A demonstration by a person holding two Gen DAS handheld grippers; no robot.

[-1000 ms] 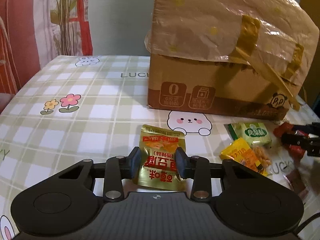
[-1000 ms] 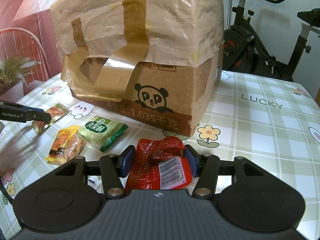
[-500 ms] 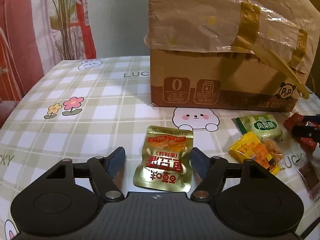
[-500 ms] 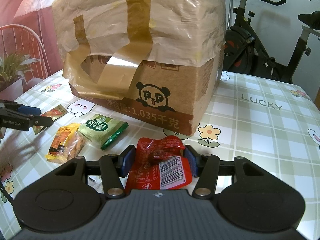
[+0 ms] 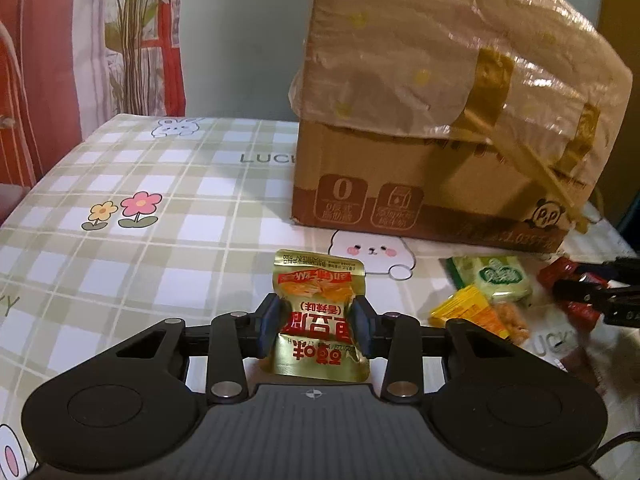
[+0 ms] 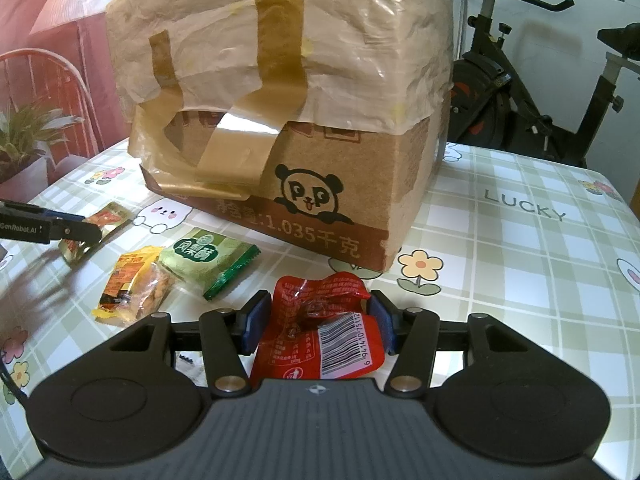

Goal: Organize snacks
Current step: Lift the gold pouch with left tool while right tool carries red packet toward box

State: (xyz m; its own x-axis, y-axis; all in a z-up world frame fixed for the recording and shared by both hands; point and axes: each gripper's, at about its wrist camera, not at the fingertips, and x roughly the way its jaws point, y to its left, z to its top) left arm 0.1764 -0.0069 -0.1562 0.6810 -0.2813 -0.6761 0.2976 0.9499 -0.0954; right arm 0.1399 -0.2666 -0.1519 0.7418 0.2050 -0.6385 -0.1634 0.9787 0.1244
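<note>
A gold snack packet point(image 5: 316, 280) sits between the blue pads of my left gripper point(image 5: 318, 322). Its jaws are closing and both pads press the packet's sides, which buckle a little. The same packet point(image 6: 108, 218) and left gripper point(image 6: 80, 232) show at the far left of the right wrist view. My right gripper point(image 6: 318, 320) is shut on a crumpled red packet point(image 6: 312, 304) with a barcode, just in front of the box. A green packet point(image 6: 208, 256) and a yellow packet point(image 6: 136, 284) lie on the table between the two grippers.
A large cardboard box point(image 6: 340, 200) draped with plastic film and brown tape stands at the back of the checked tablecloth point(image 5: 140, 264). An exercise bike point(image 6: 540, 92) stands beyond the table's far right edge. Left of the table are a red chair and a plant.
My left gripper opened wide around the gold packet half a second ago and has since closed on it again. The right gripper and its red packet have not moved.
</note>
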